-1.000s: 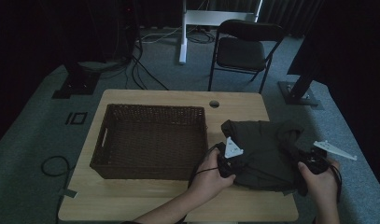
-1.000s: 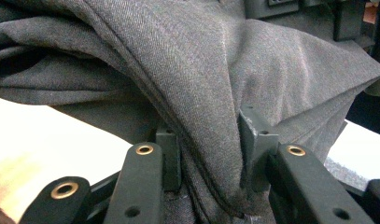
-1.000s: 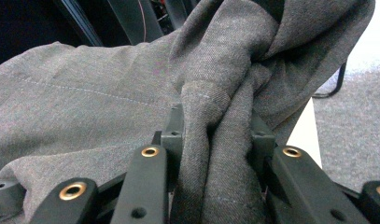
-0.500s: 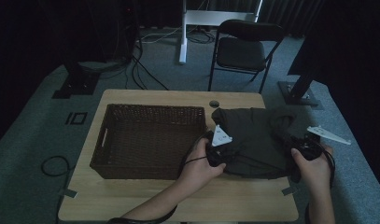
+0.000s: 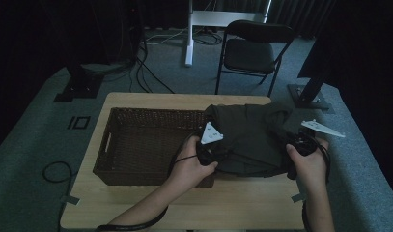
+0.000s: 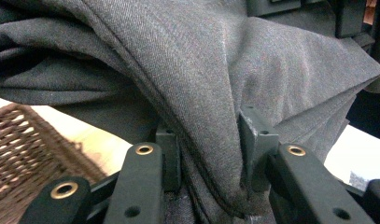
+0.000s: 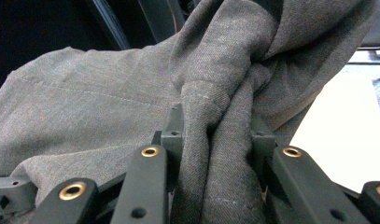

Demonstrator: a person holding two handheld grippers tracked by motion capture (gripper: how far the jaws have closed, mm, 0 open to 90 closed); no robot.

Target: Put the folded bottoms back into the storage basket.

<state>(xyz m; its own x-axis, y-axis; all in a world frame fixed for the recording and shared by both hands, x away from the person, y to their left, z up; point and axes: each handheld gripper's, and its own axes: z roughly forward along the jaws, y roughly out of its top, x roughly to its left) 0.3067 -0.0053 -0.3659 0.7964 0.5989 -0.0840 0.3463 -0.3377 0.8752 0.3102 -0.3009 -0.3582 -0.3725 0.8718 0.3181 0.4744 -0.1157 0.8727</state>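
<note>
A dim room, seen from above. A wooden counter (image 5: 150, 208) held a dark wicker basket (image 5: 141, 145) as the landmark. Just to the right of the basket, a bundled dark grey cloth (image 5: 254, 137) was held between two hand-held tools, its left edge reaching over the basket's right rim. The left tool (image 5: 203, 151) sat at the basket's right rim, gripped by the person's left hand (image 5: 191, 166), a pale three-cornered plate on top of it. The right tool (image 5: 300, 145) was well to the right of the basket, on the far side of the cloth, held by the right hand (image 5: 307, 164). In the left gripper view, the jaws were pinching a thick fold of the cloth (image 6: 211, 93), with the basket (image 6: 24, 149) low at the left. In the right gripper view, the jaws were clamped on a twisted bunch of the cloth (image 7: 215, 154). Behind the basket, beyond the counter, stood a folding chair (image 5: 249, 53)
</note>
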